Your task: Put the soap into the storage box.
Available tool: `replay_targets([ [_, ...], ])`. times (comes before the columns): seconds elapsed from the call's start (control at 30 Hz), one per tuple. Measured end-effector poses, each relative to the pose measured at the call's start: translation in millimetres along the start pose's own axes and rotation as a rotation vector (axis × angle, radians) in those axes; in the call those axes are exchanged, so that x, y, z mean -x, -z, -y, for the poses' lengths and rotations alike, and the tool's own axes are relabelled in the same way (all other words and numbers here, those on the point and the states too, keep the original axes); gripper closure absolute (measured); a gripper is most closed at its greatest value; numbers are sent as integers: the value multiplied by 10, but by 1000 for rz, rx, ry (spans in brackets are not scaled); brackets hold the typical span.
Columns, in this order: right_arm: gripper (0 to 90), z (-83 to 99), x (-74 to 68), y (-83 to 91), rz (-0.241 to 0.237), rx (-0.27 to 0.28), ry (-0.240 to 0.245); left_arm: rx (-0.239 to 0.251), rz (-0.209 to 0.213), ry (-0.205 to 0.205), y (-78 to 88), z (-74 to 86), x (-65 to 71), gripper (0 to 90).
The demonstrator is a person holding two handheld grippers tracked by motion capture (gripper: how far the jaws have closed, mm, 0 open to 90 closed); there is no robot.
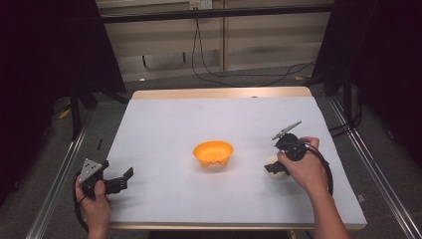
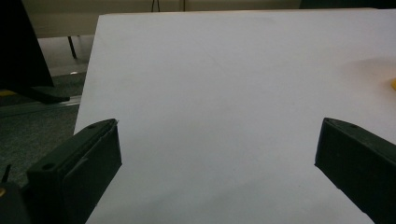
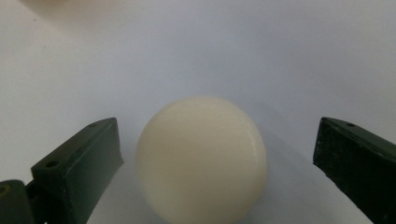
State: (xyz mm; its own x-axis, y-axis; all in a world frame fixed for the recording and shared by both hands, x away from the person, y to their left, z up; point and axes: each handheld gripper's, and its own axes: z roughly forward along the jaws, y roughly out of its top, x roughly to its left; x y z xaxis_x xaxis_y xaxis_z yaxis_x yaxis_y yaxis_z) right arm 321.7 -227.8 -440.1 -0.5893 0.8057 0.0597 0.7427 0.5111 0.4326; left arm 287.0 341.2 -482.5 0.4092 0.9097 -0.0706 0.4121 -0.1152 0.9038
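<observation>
On the white counter (image 1: 164,129), right of the orange bowl (image 1: 213,152), the right hand-held gripper (image 3: 217,154) stands wide open astride the cream ball (image 3: 201,156), gripping nothing; the left hand-held gripper (image 2: 217,154), far left, gapes empty

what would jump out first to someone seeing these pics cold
The orange bowl stands out first, alone at the middle of the white table. Next comes the cream ball, large in the right gripper view, sitting on the table between the open jaws of the right gripper. The left gripper waits open at the table's near left corner.
</observation>
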Motion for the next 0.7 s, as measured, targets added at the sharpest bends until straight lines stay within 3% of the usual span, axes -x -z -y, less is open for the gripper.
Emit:
replay_targets([
  [0.17, 62, 36, -22, -77, -7, -17, -10, 2, 2, 3, 0, 1, 2, 3],
  [0.53, 226, 72, -31, -74, -28, -20, -14, 1, 1, 2, -2, 1, 4, 4],
  [0.7, 228, 75, -39, -70, -23, -26, -27, 1, 1, 2, -2, 1, 5, 4],
])
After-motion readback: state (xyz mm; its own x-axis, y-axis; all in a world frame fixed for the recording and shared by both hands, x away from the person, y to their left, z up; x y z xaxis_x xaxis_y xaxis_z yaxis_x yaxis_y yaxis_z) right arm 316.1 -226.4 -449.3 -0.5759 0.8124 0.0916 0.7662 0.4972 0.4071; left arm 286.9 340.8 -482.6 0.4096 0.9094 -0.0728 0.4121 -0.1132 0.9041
